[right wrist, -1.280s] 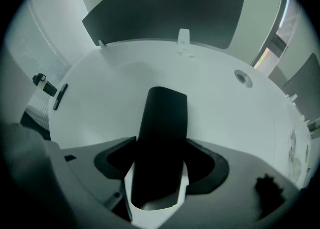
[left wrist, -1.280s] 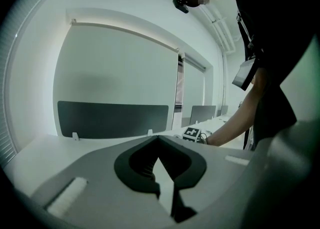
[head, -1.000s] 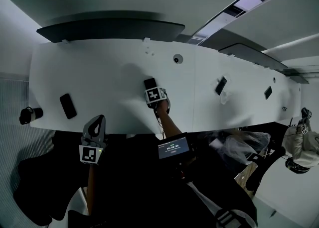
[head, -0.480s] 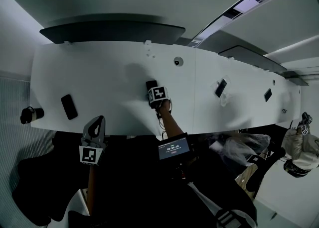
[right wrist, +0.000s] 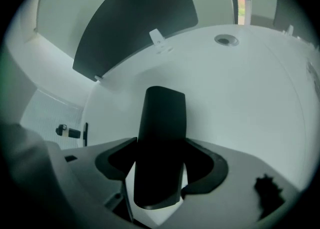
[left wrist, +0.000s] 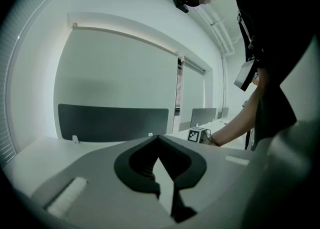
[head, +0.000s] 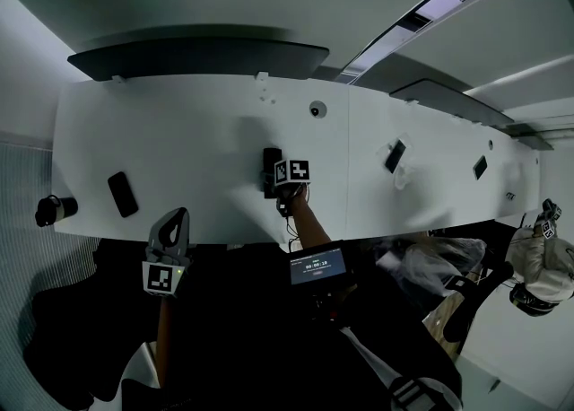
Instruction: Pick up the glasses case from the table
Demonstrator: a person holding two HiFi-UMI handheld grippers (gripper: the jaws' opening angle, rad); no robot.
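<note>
Glasses case (right wrist: 162, 113) is clamped between the right claw's (right wrist: 161, 145) jaws at mid-counter (head: 179, 149), arm stretched across the near edge. Left claw (left wrist: 159, 136) hangs short of that edge, jaws together, empty.

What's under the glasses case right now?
The white table lies under the glasses case; whether they touch cannot be told. The case's near end sits between the jaws of the right gripper, whose body hides the table there.
</note>
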